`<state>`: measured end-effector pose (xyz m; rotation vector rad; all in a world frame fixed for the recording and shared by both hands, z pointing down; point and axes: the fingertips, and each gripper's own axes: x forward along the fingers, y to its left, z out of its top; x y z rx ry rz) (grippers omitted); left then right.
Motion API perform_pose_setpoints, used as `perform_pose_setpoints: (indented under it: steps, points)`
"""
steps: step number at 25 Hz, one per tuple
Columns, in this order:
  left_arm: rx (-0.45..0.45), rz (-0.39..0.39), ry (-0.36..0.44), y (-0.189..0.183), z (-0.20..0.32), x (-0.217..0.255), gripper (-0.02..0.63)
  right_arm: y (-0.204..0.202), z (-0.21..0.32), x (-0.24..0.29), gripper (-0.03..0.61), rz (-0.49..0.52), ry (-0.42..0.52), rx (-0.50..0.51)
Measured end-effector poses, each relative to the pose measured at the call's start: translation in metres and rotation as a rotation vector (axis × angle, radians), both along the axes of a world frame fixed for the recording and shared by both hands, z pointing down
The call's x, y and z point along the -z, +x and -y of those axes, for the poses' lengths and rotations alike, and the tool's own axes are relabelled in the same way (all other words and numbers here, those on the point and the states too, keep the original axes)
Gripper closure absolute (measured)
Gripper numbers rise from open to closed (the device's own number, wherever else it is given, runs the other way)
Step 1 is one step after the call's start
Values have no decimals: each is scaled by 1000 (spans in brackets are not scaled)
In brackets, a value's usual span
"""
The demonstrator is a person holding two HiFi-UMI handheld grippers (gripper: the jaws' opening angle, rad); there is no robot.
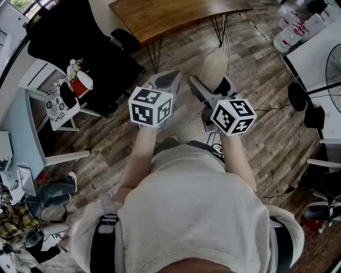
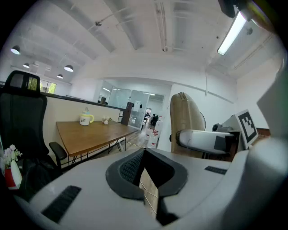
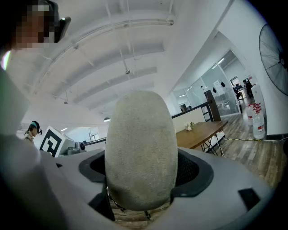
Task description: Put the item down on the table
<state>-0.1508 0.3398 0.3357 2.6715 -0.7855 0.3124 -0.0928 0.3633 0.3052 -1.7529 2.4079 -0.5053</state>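
Observation:
A beige oval item (image 3: pixel 141 148) with a rough, felt-like surface stands upright between the jaws of my right gripper (image 3: pixel 141 173), which is shut on it; the jaws stand wide around it. From the head view the item (image 1: pixel 214 65) pokes out beyond the right gripper (image 1: pixel 212 86), above wood-plank floor. My left gripper (image 1: pixel 169 75) is held level beside it, shut, with nothing in it; its dark pads (image 2: pixel 128 168) meet at the tips. The wooden table (image 1: pixel 176 16) with hairpin legs stands just ahead. The left gripper view shows the table (image 2: pixel 90 134) with a mug (image 2: pixel 85 118) on it.
A black office chair (image 1: pixel 80 37) stands left of the table, with a white side table (image 1: pixel 58 98) holding a small plant nearby. A floor fan (image 1: pixel 330 69) and several white bottles (image 1: pixel 298 26) are at the right. Cables (image 1: pixel 269 109) lie on the floor.

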Motion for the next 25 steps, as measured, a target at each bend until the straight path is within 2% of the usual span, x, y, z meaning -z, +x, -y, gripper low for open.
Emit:
perform_pose_setpoints:
  steps: [5, 11, 15, 25]
  points:
    - [-3, -1, -1, 2, 4, -4, 600, 0, 4, -6, 170, -22, -5, 1]
    - [-8, 7, 3, 2, 5, -4, 600, 1, 5, -13, 171, 0, -27, 4]
    - [-8, 5, 2, 0, 5, -3, 600, -6, 3, -11, 170, 18, -38, 49]
    - [-66, 9, -6, -11, 4, -13, 600, -24, 2, -8, 170, 33, -7, 80]
